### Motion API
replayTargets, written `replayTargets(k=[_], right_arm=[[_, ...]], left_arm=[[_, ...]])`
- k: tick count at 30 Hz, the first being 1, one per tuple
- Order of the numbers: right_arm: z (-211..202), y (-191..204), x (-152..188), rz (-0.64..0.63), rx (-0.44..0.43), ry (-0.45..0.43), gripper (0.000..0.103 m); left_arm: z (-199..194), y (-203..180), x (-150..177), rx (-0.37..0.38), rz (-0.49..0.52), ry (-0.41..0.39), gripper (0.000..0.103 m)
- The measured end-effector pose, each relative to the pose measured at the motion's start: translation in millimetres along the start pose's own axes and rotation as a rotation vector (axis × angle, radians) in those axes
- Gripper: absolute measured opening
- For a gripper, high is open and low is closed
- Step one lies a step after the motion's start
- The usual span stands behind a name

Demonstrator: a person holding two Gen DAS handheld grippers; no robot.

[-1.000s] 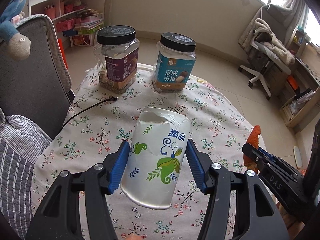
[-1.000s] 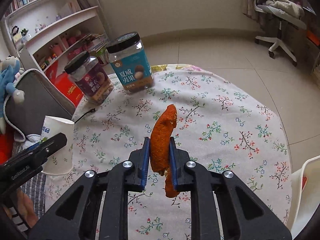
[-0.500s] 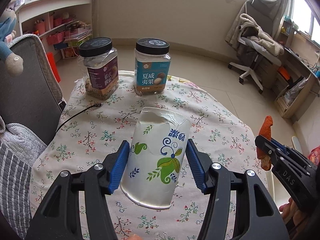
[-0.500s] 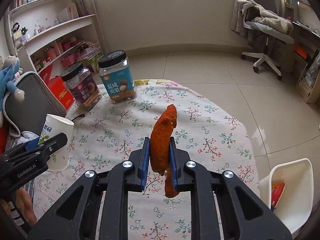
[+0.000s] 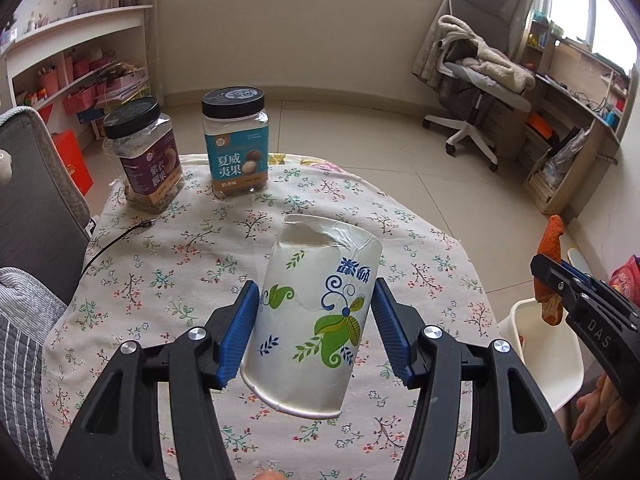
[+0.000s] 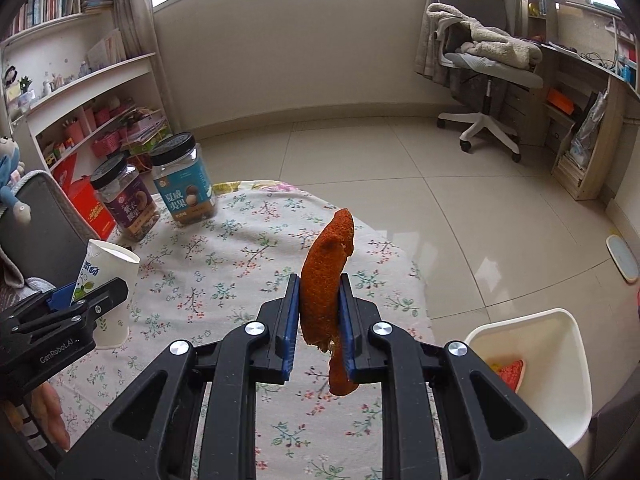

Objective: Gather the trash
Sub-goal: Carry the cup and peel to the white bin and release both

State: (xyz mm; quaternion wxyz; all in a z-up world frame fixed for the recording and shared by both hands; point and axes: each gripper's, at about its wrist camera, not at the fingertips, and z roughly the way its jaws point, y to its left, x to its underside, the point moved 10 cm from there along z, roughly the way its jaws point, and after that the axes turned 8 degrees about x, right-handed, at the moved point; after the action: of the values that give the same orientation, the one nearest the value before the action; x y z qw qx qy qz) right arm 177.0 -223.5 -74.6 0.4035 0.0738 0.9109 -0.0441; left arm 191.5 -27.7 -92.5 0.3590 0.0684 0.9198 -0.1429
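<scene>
My left gripper [image 5: 314, 332] clamps a dented white paper cup [image 5: 316, 320] — my right gripper [image 6: 319, 320] pinches an orange peel strip [image 6: 328, 284] beside the white plastic bin [image 6: 560, 368].

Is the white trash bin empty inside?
No, the white plastic trash bin beside the table already holds a red and yellow wrapper at its bottom.

The blue-labelled jar [image 5: 235, 142] reads "夏威夷果"; the right claw [image 5: 558, 280] bears "DAS", the left claw [image 6: 86, 300] "GenRobot.AI"
</scene>
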Motion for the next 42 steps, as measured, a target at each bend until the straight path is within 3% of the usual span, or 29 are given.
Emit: replayTargets(k=[10, 18, 21, 24, 25, 27, 37, 42], right_arm=[[-10.0, -104.0, 19.6, 0.097, 0.133, 0.029, 0.018], [-17.3, -186.1, 46.6, 0.197, 0.223, 0.079, 0.021], [-21.7, -216.0, 59.0, 0.249, 0.263, 0.102, 0.055], [-30.6, -246.1, 67.6, 0.293, 0.316, 0.103, 0.066], [-32.8, -256.0, 70.4, 0.305, 0.335, 0.106, 0.076], [-39.7, -276.9, 75.7, 0.331, 0.378, 0.100, 0.083], [-66.4, -341.8, 90.3, 0.410, 0.512, 0.068, 0.094], [-75.0, -349.9, 86.2, 0.437, 0.522, 0.035, 0.095]], left_arm=[[8.2, -54.1, 9.6, 0.058, 0.077, 0.024, 0.057], [23.0, -127.2, 20.2, 0.140, 0.153, 0.049, 0.057], [29.9, -164.1, 24.6, 0.183, 0.178, 0.060, 0.057], [36.3, -201.5, 27.6, 0.225, 0.200, 0.070, 0.057], [38.3, -213.4, 29.2, 0.240, 0.204, 0.074, 0.057], [43.3, -234.9, 32.2, 0.267, 0.209, 0.088, 0.058], [62.1, -327.3, 49.5, 0.397, 0.246, 0.164, 0.063], [62.4, -341.0, 54.6, 0.411, 0.270, 0.183, 0.073]])
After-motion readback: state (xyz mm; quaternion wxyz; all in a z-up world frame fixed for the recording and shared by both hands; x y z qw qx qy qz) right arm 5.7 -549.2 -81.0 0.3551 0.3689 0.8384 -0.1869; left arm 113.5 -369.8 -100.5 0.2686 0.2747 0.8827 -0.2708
